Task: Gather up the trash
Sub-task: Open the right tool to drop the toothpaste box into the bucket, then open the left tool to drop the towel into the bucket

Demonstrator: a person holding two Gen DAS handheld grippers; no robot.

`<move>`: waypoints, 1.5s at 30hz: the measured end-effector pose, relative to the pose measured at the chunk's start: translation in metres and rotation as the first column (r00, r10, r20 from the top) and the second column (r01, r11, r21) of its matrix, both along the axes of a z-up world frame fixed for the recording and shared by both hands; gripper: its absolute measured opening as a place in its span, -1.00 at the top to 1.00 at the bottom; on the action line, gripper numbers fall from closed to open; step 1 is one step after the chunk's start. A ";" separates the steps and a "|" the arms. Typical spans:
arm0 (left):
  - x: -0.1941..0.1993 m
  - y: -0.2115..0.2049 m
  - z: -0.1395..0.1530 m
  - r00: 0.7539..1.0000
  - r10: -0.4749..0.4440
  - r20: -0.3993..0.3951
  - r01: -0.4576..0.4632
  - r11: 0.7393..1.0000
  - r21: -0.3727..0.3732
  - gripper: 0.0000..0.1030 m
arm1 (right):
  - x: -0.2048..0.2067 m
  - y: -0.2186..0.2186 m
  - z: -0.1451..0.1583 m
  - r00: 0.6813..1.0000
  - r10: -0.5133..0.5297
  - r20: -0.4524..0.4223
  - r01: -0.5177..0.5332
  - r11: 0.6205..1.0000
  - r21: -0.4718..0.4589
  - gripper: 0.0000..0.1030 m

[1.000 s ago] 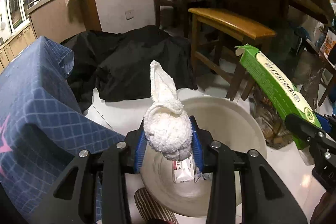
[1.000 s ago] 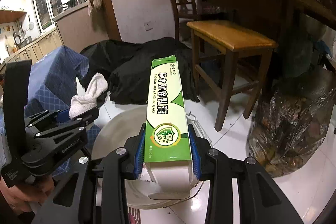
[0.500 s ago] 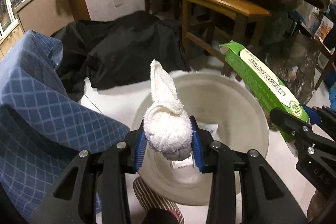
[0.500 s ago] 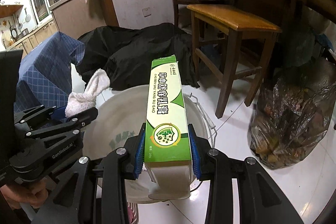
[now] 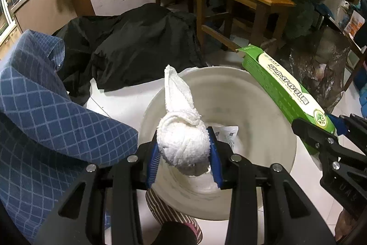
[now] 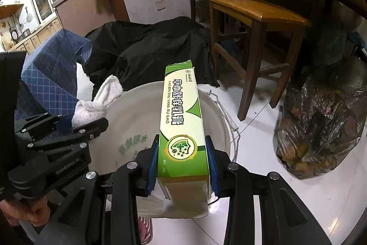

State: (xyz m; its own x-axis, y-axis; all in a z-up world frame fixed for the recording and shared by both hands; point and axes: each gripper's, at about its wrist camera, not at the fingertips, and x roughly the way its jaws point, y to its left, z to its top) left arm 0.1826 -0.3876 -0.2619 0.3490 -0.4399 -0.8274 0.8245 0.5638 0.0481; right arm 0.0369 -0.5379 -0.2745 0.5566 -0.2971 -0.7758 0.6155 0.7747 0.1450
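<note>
Gleaming under indoor light, a white tiled floor (image 6: 257,135) spreads beneath both claws, with a kitchen window far off to the upper left of the right claw's view. Beyond the claws lies a rumpled black cloth (image 5: 137,47); left of them, a blue checked fabric (image 5: 45,121); right and ahead, a wooden stool (image 6: 257,13) with a curved seat. Right of the right claw slumps a crinkled clear plastic bag (image 6: 321,130) of brownish refuse. Directly below both claws sits a round, smooth, off-white bucket (image 5: 263,112) with a thin wire handle; a small printed packet (image 5: 226,133) lies inside. The right claw (image 6: 183,162) clamps a long green-and-cream carton (image 6: 181,116), its far end jutting over the bucket. The left claw (image 5: 183,153) pinches a knotted white terry rag (image 5: 183,141), its loose tail sticking up, over the bucket's near side.
</note>
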 end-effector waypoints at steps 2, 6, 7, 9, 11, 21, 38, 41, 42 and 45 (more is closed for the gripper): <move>0.000 0.000 0.000 1.000 -0.001 0.003 0.001 1.000 0.002 0.30 | 0.000 0.000 -0.001 1.000 0.004 0.001 -0.004 1.000 0.005 0.27; 0.000 0.000 0.000 1.000 -0.003 0.001 0.003 1.000 0.001 0.30 | 0.001 0.000 -0.003 1.000 0.010 0.007 -0.010 1.000 0.014 0.14; 0.001 0.000 -0.001 1.000 0.000 -0.005 0.000 1.000 -0.003 0.26 | 0.002 0.000 -0.004 1.000 0.003 0.007 -0.003 1.000 0.012 0.09; 0.005 0.000 -0.001 0.999 0.002 -0.032 -0.002 1.000 -0.016 0.25 | -0.001 -0.002 -0.006 1.000 -0.011 0.013 0.011 1.000 0.014 -0.10; 0.006 0.001 -0.002 0.999 0.007 -0.041 -0.008 1.000 -0.021 0.25 | -0.002 -0.004 -0.007 1.000 -0.019 0.016 0.019 1.000 0.022 -0.10; 0.004 0.000 -0.004 1.000 -0.003 -0.029 0.003 1.000 -0.010 0.24 | -0.007 -0.008 -0.004 0.999 -0.036 0.023 0.035 0.999 0.015 -0.10; -0.012 0.003 0.010 0.992 -0.121 -0.042 0.114 0.981 -0.155 -0.25 | -0.019 -0.021 -0.001 0.995 -0.088 0.041 0.087 0.996 0.023 -0.10; -0.015 -0.001 0.006 0.992 -0.125 -0.019 0.121 0.985 -0.124 -0.25 | -0.019 -0.022 -0.001 0.995 -0.089 0.043 0.088 0.996 0.026 -0.10; -0.017 -0.001 0.007 0.992 -0.127 -0.010 0.124 0.985 -0.123 -0.25 | -0.019 -0.022 -0.001 0.995 -0.087 0.043 0.086 0.996 0.025 -0.10; -0.017 0.000 0.008 0.992 -0.122 -0.001 0.121 0.985 -0.122 -0.25 | -0.019 -0.022 0.000 0.996 -0.081 0.042 0.080 0.997 0.019 -0.10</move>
State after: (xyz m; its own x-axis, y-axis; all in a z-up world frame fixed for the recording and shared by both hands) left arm 0.1653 -0.3880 -0.2536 0.2801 -0.5762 -0.7678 0.8875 0.4603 -0.0217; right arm 0.0181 -0.5594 -0.2746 0.5644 -0.3289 -0.7572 0.6689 0.7197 0.1859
